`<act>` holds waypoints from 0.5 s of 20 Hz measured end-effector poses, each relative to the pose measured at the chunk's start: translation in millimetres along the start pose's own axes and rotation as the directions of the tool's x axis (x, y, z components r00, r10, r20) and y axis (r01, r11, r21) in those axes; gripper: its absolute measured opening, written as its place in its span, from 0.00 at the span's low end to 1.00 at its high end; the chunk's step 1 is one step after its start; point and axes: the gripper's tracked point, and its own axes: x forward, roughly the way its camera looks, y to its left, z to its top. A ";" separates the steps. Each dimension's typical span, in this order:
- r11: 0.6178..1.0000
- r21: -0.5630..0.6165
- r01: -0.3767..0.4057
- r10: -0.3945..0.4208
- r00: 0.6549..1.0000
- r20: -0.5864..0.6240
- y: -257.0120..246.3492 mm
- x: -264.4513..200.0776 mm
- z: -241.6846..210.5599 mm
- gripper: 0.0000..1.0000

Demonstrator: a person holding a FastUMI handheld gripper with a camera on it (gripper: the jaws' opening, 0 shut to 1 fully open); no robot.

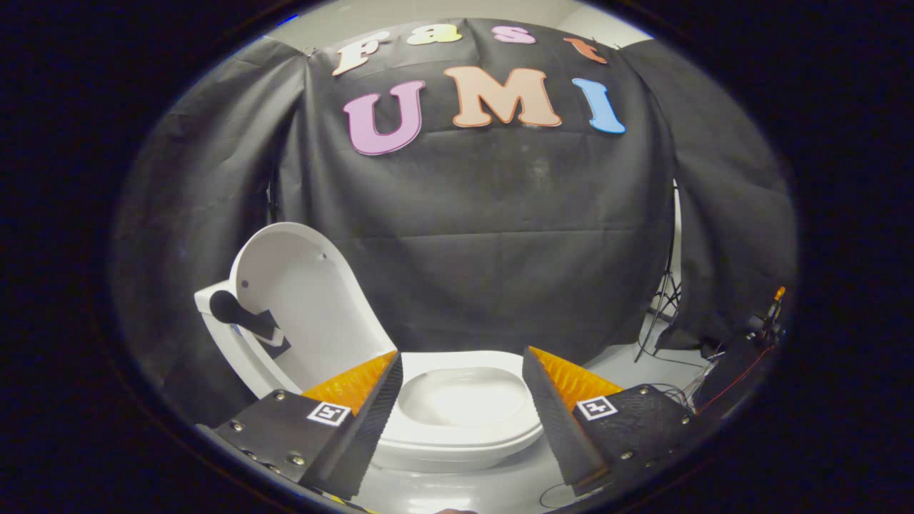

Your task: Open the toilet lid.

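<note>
Ahead of my jaws [460, 403], on the floor [628, 364] of the booth, entries as follows.

Item one: toilet. Its seat [464, 435] lies flat just beyond my fingertips [385, 400], framed in the gap between them, with the bowl [460, 396] showing pale through its ring.

Item two: lid [307, 307], the task's thing. It stands raised, beyond and to the left of my left finger, tilted back off the seat, its hollow inner face turned toward me. Its long axis runs up from the hinge end, which my left finger hides, to the rounded top edge. A dark fitting [246, 318] sits against its left side; I cannot tell what it is.

Item three: my jaws. Spread wide, gripping nothing, touching neither seat nor lid.

Judgement: the lid looks already open, so little of the task seems left; any further push would have to travel left and away from me, onto that inner face.

Item four: room. Open floor lies right of the toilet. Farther right stand a stand's legs [660, 314] and a clutter of cables and gear [735, 364] at the foot of the cloth wall [500, 235], well apart from the lid. The wall hangs close behind the lid, so backward room there seems short.
</note>
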 end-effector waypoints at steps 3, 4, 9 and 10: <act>1.000 0.008 0.013 -0.013 1.000 0.023 -8.0 -2.4 8.4 0.99; 1.000 0.012 0.015 -0.015 0.999 0.030 -9.2 -2.8 9.5 0.99; 1.000 0.009 0.020 -0.020 0.999 0.031 -11.5 -6.2 11.2 0.99; 1.000 0.005 0.022 -0.022 0.999 0.029 -11.6 -5.7 10.7 0.99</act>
